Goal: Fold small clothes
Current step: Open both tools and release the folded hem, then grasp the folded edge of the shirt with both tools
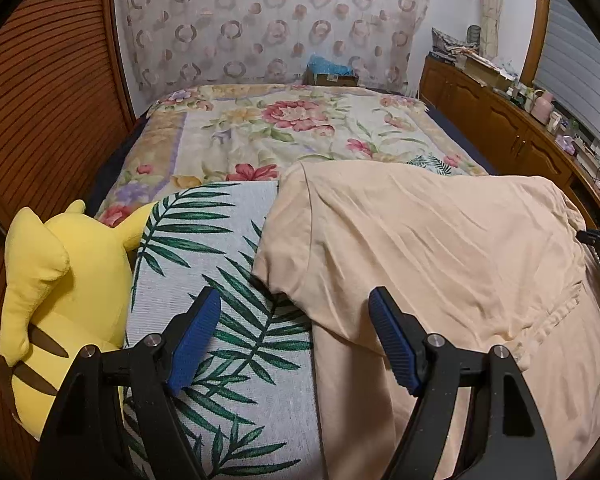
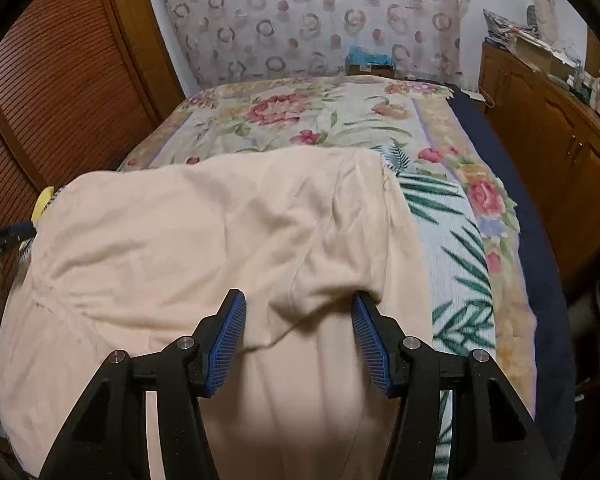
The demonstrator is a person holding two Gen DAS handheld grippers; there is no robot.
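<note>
1. One peach shirt is seen spread over a leaf-print cloth on the bed, its wrinkled body lying across the near end.
2. The left gripper is held above the shirt's sleeve edge with its jaws standing apart; one blue pad is seen over the leaf-print cloth and the other over the shirt, and nothing is pinched between them.
3. The right gripper is held over the shirt's other side, jaws likewise apart, with a fold of the sleeve lying between the pads; whether the fabric is touched by them cannot be told.
4. A yellow plush toy is seen propped at the bed's left edge, touching the leaf-print cloth.
5. A floral bedspread is laid over the far part of the bed, and a wooden cabinet is seen along the right wall.
</note>
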